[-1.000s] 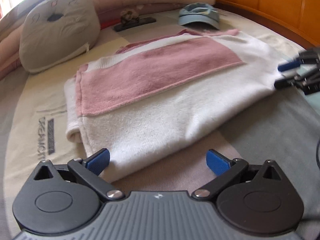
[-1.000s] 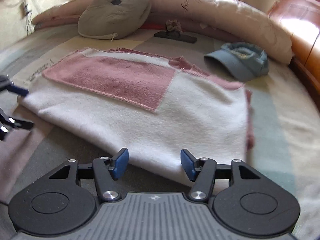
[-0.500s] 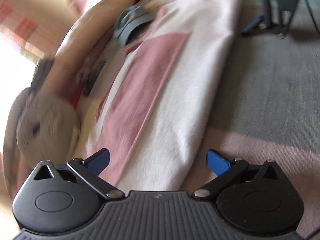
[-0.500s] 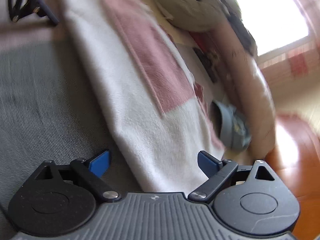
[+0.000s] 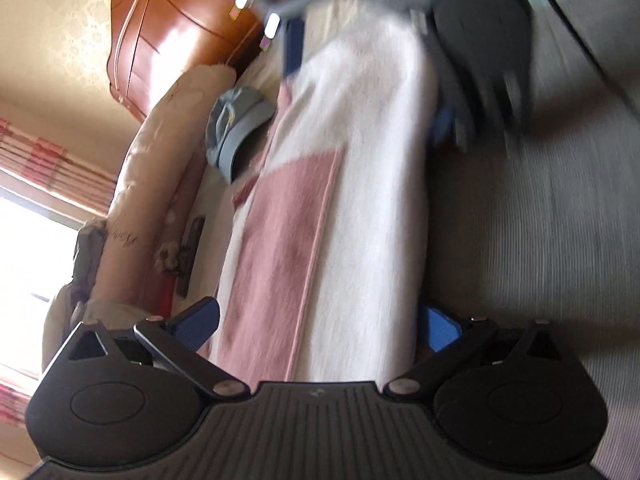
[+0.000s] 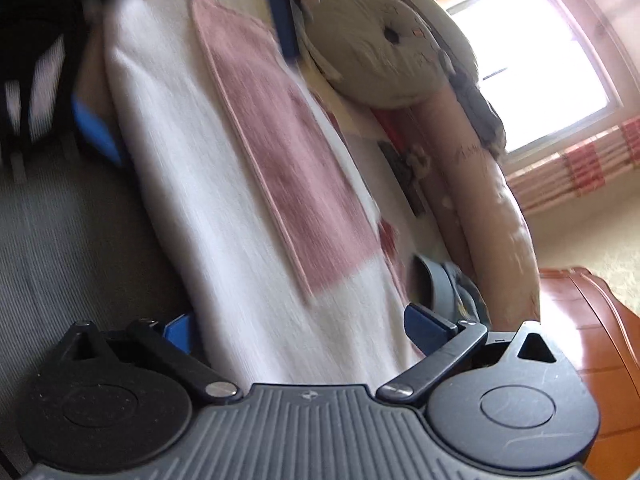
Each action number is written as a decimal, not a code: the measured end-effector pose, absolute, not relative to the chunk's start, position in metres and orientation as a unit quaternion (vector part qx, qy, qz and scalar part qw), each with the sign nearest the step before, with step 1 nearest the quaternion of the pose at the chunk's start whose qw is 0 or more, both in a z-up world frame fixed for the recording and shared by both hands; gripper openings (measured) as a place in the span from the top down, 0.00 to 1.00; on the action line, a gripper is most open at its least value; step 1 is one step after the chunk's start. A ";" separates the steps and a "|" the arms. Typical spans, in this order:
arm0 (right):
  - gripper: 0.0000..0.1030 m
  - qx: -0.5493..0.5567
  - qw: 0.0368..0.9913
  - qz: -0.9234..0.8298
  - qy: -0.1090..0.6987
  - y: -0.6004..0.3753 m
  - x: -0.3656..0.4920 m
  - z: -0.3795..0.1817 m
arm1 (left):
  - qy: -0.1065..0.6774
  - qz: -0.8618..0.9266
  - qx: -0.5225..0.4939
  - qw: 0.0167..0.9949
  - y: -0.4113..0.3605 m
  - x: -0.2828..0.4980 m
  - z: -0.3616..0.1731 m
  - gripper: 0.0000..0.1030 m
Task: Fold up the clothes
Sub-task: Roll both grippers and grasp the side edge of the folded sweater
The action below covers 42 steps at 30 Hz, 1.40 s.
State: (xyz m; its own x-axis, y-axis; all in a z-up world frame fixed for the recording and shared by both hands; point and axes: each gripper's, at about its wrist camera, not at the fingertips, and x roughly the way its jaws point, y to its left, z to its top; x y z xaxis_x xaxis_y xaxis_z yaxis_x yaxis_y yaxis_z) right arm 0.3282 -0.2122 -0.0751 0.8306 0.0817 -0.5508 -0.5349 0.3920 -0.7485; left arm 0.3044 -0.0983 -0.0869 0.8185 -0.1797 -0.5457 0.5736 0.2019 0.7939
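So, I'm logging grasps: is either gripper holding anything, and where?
Nothing is clamped. Both the left gripper and right gripper are open, straddling opposite ends of the folded garment.

The left gripper (image 5: 318,326) is black, with a ribbed grey body, two round discs, silver screws at the link pivots and blue pads (image 5: 438,328). The right gripper (image 6: 300,328) looks the same.
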 end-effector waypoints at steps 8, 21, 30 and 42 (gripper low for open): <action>0.00 -0.518 0.808 0.151 0.237 -0.251 0.333 -0.079 | 0.177 -0.215 0.595 0.754 -0.091 0.309 -0.090 0.00; 0.00 -0.548 0.790 0.197 0.194 -0.234 0.346 -0.081 | 0.190 -0.154 0.620 0.745 -0.080 0.327 -0.096 0.00; 0.16 -0.588 0.765 0.197 0.176 -0.219 0.343 -0.091 | 0.149 -0.154 0.678 0.703 -0.099 0.322 -0.111 0.17; 0.19 -0.608 0.746 0.208 0.172 -0.221 0.339 -0.097 | 0.155 -0.152 0.722 0.657 -0.077 0.309 -0.133 0.39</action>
